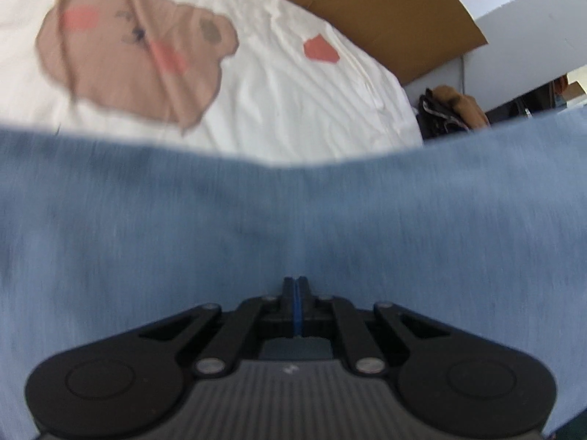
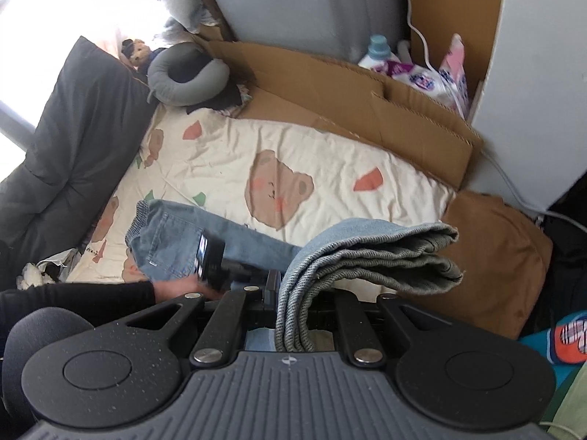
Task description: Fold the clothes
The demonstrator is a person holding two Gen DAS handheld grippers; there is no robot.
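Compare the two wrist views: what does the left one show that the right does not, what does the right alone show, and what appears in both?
Left only: the left claw shut on the jeans, whose cloth fills the near view.

Right only: the right claw shut on bunched jeans layers, a neck pillow, a dark cushion, a detergent bottle, a hand in a black sleeve.

Both: the jeans, the bear-print sheet, the cardboard.

Blue jeans (image 2: 205, 242) on bed, hems lifted, bunched

Blue denim jeans (image 2: 367, 253), matt black plastic tongs (image 2: 290, 293), wrinkled cotton bedsheet (image 2: 323, 168), corrugated cardboard (image 2: 367, 110)
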